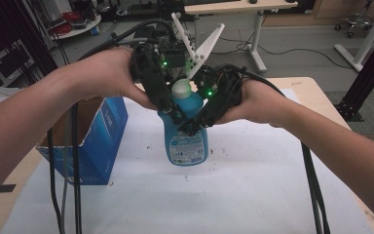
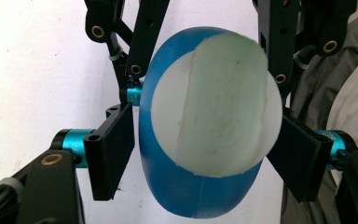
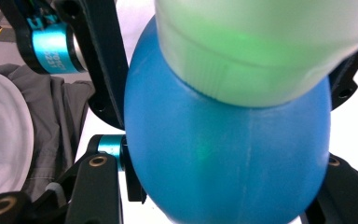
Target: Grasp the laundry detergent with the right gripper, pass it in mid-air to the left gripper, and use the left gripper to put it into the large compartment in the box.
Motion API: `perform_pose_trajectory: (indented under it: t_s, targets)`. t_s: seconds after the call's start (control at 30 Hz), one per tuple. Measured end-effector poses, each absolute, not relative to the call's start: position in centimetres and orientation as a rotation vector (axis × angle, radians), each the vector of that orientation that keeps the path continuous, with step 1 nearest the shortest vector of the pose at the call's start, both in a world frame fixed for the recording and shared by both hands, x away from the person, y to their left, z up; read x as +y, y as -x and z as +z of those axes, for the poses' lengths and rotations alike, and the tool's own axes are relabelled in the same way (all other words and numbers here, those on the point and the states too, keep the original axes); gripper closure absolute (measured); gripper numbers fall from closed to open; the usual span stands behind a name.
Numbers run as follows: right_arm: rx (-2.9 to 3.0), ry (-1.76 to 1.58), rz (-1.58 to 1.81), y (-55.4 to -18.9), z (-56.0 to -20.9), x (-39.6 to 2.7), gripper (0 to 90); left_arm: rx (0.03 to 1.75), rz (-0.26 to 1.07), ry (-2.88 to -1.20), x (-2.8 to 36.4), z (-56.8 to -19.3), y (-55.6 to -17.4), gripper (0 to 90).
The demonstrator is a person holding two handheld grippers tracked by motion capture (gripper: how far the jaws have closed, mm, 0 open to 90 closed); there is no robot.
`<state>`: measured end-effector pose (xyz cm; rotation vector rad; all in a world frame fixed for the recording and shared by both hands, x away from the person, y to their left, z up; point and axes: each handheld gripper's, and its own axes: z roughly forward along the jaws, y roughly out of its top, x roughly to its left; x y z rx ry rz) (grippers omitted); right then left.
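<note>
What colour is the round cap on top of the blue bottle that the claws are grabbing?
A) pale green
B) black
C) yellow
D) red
A: the round plastic cap on the blue plastic bottle looks pale green in the high view, and also close up in the left gripper view.

we see bottle (image 1: 186, 139) mid-table on sheet (image 1: 253, 185) | box (image 1: 90, 141) to its left | grippers flank bottle's neck

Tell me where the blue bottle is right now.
In the high view the blue bottle stands mid-table on the white sheet, right of the blue box, between both grippers.
</note>
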<state>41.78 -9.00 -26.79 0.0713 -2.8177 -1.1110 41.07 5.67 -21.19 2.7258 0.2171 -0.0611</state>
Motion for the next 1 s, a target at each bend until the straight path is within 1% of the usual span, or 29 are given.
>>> perform_pose_trajectory:
  t_s: [0.03,0.27,0.37,0.5,0.73,0.93,1.0]
  targets:
    - [-2.818,-0.085,-1.119,-41.84,-26.82,-8.97,45.5,0.391,-0.068,-2.596,5.24,-21.94,-40.1,27.9]
    - [-2.818,-0.07,-1.104,-41.72,-26.83,-8.93,45.5,0.395,-0.066,-2.6,5.22,-22.1,-40.09,28.6]
    - [-2.82,-0.065,-1.099,-41.67,-26.81,-8.93,45.5,0.398,-0.065,-2.603,5.21,-22.1,-40.01,30.6]
    - [-2.821,-0.068,-1.096,-41.65,-26.81,-8.9,45.5,0.365,-0.063,-2.634,5.25,-21.99,-40.13,30.8]
    - [-2.821,-0.055,-1.091,-41.49,-26.78,-8.84,45.4,0.379,-0.062,-2.625,5.28,-22.08,-40.01,33.2]
    - [-2.821,-0.053,-1.086,-41.53,-26.85,-8.8,45.4,0.382,-0.059,-2.63,5.33,-22.14,-40.05,33.2]
    - [-2.822,-0.05,-1.084,-41.53,-26.85,-8.8,45.4,0.379,-0.059,-2.63,5.34,-22.12,-40.05,35.0]
